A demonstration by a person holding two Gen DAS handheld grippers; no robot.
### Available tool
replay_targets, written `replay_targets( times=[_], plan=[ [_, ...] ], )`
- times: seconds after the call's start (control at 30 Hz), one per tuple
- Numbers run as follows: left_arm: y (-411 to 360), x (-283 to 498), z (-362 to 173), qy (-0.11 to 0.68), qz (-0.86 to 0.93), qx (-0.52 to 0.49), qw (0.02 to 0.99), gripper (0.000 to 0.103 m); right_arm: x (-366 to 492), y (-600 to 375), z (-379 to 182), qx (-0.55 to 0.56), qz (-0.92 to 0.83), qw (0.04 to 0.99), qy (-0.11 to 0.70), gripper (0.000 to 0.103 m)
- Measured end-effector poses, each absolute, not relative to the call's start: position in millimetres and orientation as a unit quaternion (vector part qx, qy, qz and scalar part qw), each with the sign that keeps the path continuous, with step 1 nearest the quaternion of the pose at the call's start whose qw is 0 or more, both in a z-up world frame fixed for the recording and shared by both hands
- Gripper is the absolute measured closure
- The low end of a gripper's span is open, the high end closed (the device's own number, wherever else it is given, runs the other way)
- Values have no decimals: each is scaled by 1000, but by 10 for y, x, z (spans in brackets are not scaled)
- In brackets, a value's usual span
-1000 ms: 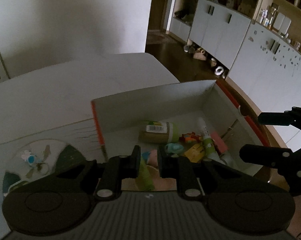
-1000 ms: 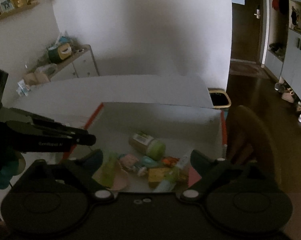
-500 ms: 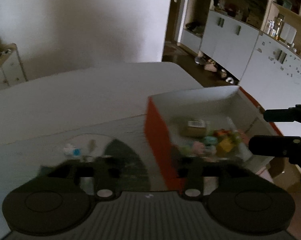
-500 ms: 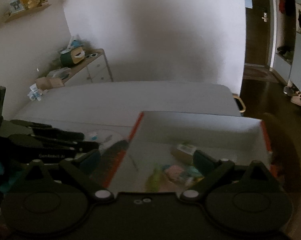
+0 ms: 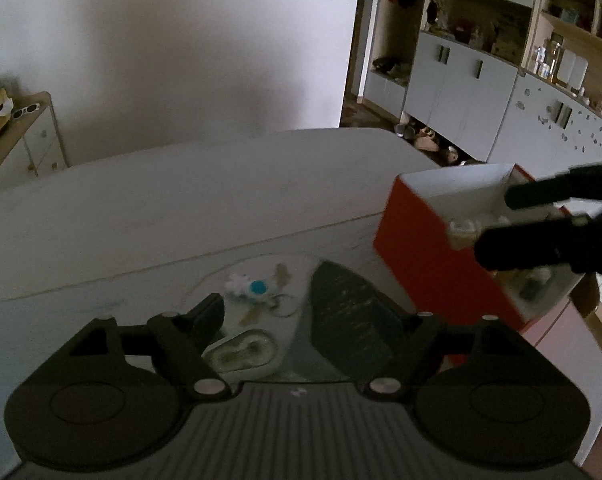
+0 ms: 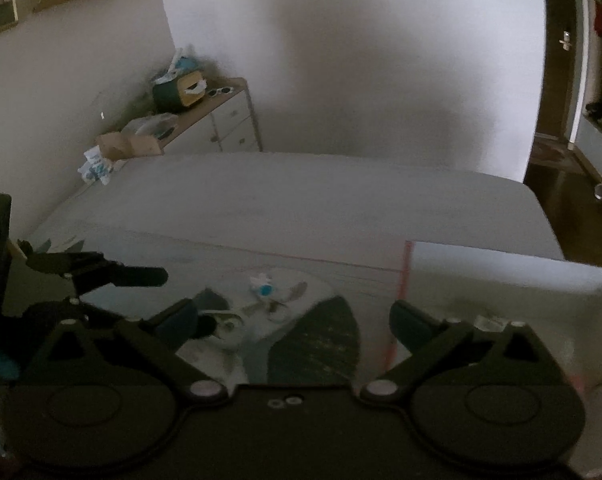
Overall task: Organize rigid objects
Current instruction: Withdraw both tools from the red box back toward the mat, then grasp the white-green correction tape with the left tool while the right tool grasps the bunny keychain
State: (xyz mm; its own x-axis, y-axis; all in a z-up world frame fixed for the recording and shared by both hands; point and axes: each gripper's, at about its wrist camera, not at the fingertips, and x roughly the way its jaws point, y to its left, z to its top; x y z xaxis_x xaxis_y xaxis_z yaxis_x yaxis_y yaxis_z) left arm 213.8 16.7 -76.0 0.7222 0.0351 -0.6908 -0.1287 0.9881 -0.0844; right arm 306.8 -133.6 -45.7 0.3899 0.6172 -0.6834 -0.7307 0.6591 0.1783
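Both the left tongs (image 5: 313, 316) and right tongs (image 6: 293, 316) are spread, just opened wider, nothing pinched between them. The box (image 5: 413, 248) of objects is seen on the worktop (image 5: 181, 208), right of a keyring (image 5: 257, 292).

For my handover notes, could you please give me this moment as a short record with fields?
surface: white table with a printed mat
container: red box at the table's right edge, small items inside, too blurred to name
on the mat: keychain with a blue spot, keys and a ring
left gripper: jaws have just been opening, nothing between them, above the mat
right gripper: open, empty, above the mat beside the box
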Motion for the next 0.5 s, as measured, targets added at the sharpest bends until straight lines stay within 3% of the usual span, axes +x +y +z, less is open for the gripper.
replay_targets(
  times=[0.5],
  plan=[
    [750,2056,-1295,393,-17,-45,918,23,3243,-398,-905,-115,398,807,421,1]
  ],
)
